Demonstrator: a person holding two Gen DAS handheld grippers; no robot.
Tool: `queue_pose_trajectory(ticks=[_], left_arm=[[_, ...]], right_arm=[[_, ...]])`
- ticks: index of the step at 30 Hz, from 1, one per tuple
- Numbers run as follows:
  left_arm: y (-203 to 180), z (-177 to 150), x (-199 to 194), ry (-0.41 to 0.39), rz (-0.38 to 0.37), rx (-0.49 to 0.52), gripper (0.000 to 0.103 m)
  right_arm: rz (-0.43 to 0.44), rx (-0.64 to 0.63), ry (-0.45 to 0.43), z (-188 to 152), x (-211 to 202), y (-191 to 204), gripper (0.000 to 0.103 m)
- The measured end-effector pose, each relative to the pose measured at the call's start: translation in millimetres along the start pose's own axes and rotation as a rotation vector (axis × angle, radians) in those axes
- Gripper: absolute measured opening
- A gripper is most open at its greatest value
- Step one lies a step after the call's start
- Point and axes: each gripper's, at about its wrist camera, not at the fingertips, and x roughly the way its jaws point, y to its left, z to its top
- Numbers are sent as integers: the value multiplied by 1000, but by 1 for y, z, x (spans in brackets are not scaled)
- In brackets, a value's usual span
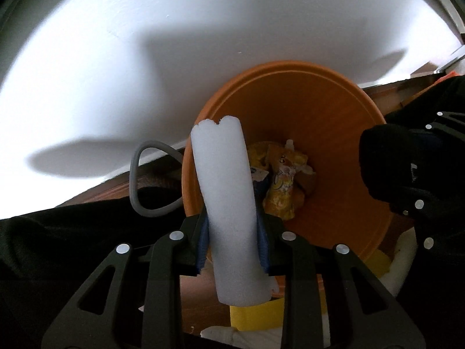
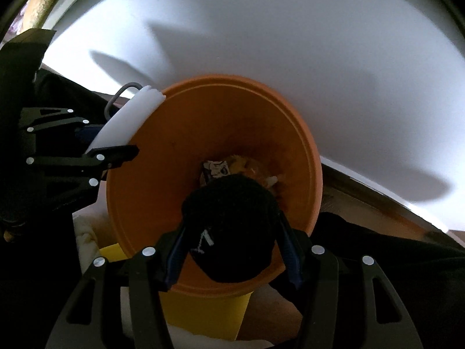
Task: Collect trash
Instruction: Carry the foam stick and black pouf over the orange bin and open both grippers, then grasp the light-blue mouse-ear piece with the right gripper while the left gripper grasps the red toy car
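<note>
White foam roll [image 1: 229, 203] pinched in left claw [image 1: 232, 232], black bundle [image 2: 232, 226] pinched in right claw [image 2: 232, 258]; both over orange bucket [image 2: 162, 151] holding yellow wrappers [image 1: 283, 180].

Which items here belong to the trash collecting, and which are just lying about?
Job: white foam piece in left gripper; black fabric bundle in right gripper; orange bucket; wrappers inside.
Lying about: grey cable loop; yellow sheet.

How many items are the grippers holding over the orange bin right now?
2. The white foam piece sits in the left gripper at the bin's rim; the black bundle is in the right gripper above its middle.
</note>
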Motion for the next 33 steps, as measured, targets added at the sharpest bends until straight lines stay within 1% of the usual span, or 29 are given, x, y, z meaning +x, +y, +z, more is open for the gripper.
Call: queue_pose_trajectory(ticks=[1,2,3,4,6,8,11,12,13,15,16,18,21,22,24,26,27,29,30,31,32,33], left_arm=[[-2,0,0,0,6,-1,36],[-2,2,1,4,6,1,53],[-4,2,1,2,12,3,69],[-5,2,-1,-12,22,9,72],[-9,2,-4,-29,27,21,72],[-13,2,-3,-26,41,29,72],[-10,4,-2,-22,39,20,72],[-10,4,-4,-26,34,13,72],[0,1,-11,-30,29,11,72],[1,0,-19,-44,9,8,72],[9,-1,-27,-51,-4,10,72],[12,-2,-41,-76,-26,19,72],[13,-6,-69,-140,5,43,72],[14,-8,-85,-176,8,48,72],[18,-10,-111,-232,2,53,72],[27,-9,-143,-310,6,53,72],[32,-8,-163,-361,17,49,75],[41,-1,-191,-444,43,31,81],[46,2,-202,-477,53,21,81],[54,9,-216,-520,61,1,82],[60,15,-224,-547,60,-15,82],[67,23,-230,-571,61,-32,83]], right_arm=[[-1,2,5,0,1,0,60],[-6,6,9,1,2,-1,62],[-10,11,12,1,2,-2,67],[-11,15,5,2,1,-2,70],[-10,30,-11,2,-2,-3,71],[-8,46,-23,0,-5,-7,71],[-9,71,-40,-3,-11,-9,71],[-10,75,-46,-3,-13,-10,71],[-14,79,-55,-4,-18,-10,71],[-25,72,-69,-6,-27,-7,71],[-34,61,-81,-9,-35,-6,71],[-53,40,-103,-13,-51,-3,72],[-82,5,-138,-12,-81,6,75],[-80,-11,-159,-14,-97,3,76],[-68,-35,-195,-11,-122,-2,76],[-35,-56,-252,-3,-155,0,76],[-17,-60,-278,-2,-172,-4,76],[12,-68,-357,14,-204,-7,77],[23,-70,-401,27,-220,-10,80],[23,-70,-437,37,-229,-12,82],[11,-68,-481,52,-240,-15,82],[2,-66,-503,63,-242,-14,82]])
